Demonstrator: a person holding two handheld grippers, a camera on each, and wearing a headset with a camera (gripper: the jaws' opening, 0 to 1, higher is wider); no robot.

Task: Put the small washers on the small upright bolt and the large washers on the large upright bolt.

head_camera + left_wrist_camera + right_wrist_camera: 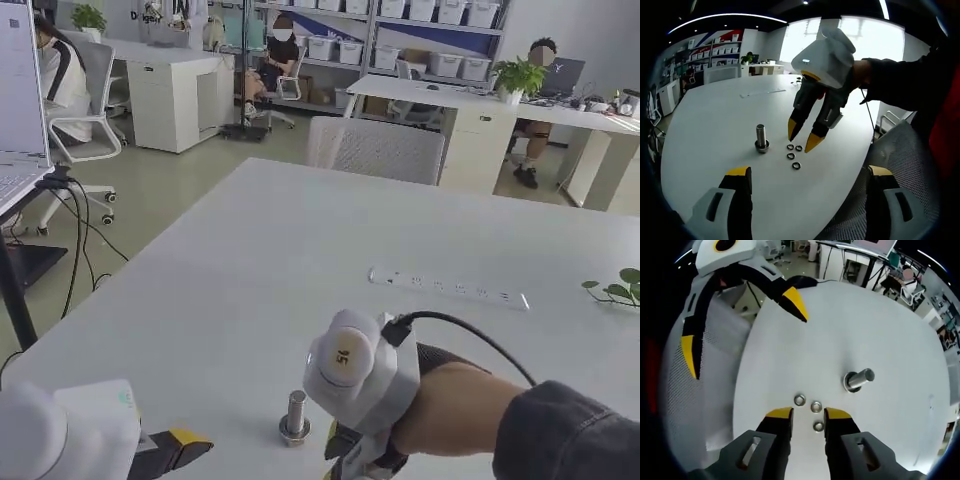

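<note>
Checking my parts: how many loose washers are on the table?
4: two washers side by side beside the bolt, two more in line nearer the left gripper. Others may hide.

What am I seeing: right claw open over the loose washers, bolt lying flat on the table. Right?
Not quite. The bolt stands upright on the table, as the left gripper view shows. The rest holds: the right claw is open over the loose washers.
</note>
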